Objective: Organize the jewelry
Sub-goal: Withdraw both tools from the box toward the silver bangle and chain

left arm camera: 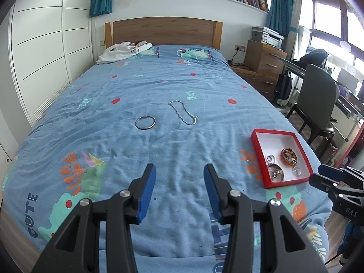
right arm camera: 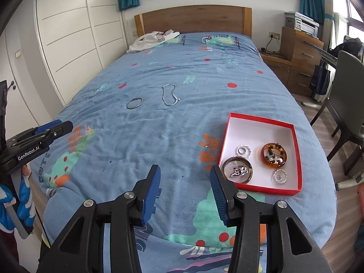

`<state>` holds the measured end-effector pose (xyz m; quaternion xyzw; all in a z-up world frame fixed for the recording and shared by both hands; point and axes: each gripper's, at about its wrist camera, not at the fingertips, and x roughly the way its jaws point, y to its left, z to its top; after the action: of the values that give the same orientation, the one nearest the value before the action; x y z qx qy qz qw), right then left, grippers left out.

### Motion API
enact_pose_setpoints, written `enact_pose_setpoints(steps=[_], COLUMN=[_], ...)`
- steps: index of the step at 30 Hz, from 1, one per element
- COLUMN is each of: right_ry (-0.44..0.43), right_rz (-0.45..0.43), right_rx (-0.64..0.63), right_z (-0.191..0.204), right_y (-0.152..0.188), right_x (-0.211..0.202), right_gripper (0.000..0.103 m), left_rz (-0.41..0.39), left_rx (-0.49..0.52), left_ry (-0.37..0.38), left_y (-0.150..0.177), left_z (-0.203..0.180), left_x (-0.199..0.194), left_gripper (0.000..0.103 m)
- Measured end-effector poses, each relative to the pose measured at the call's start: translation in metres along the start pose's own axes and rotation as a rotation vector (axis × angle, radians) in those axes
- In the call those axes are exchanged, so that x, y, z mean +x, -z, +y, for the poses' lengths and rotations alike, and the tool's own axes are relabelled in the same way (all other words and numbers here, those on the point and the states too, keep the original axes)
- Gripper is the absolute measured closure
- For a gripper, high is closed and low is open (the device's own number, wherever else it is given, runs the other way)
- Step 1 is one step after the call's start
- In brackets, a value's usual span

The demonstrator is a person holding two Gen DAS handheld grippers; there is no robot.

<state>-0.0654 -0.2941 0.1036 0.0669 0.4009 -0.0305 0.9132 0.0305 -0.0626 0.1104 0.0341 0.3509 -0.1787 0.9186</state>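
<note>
Bright daylight from windows [left arm camera: 329, 22] at right, panes blown out white. Bedspread [left arm camera: 182, 91] evenly lit, shadows soft & faint. Sharp focus centre, no motion blur. Strong fisheye bend, dark vignette at corners, both views

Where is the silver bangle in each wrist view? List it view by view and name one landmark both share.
Left wrist view: the silver bangle lies on the bedspread at centre, left of the chain necklace.
Right wrist view: the bangle lies left of centre, upper half, again left of the necklace.
Shared landmark: the red box at right in both.
</note>
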Motion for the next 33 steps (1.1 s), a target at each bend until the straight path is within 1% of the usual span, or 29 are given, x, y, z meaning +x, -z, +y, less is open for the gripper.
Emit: enact_pose_setpoints(steps=[2,6,7,12,17,21,25,29,33], right_ry=[0.004,0.006,0.004,-0.016,-0.042,-0.071,-0.104,-0.137,-0.162], right_rz=[0.01,0.028,0.032,0.072,0.099,0.12,0.14,0.146,0.14], right_rx=[-0.012,-0.034,-0.036,-0.06,-0.073,-0.085,-0.113,-0.142,-0.174], right_z=[0.005,0.013,0.014,0.025,0.03,0.033,0.038,0.047,0.055], right_y=[-0.004,-0.011,-0.012,-0.019,-0.03,-0.045,-0.068,-0.093,-0.124], right_x=[0.004,0.015,0.017,0.043,0.072,0.105,0.151,0.194,0.244], right_gripper=[0.056,0.053,0.051,0.051,0.05,0.048,0.048,0.048,0.048], left_rz=[0.003,0.007,0.008,0.031,0.071,0.104,0.121,0.123,0.133], left_rx=[-0.01,-0.027,-0.03,-0.04,-0.054,-0.072,-0.064,-0.037,-0.022], left_ry=[0.007,0.001,0.0,-0.014,-0.037,-0.052,-0.054,-0.046,-0.038], left_y=[0.0,0.0,-0.001,-0.002,-0.003,-0.006,-0.014,-0.031,-0.054], left_z=[0.006,0.019,0.021,0.033,0.049,0.065,0.073,0.077,0.083], left_x=[0.005,0.017,0.02,0.041,0.075,0.11,0.145,0.183,0.231], left_gripper=[0.06,0.052,0.052,0.051,0.051,0.051,0.051,0.051,0.051])
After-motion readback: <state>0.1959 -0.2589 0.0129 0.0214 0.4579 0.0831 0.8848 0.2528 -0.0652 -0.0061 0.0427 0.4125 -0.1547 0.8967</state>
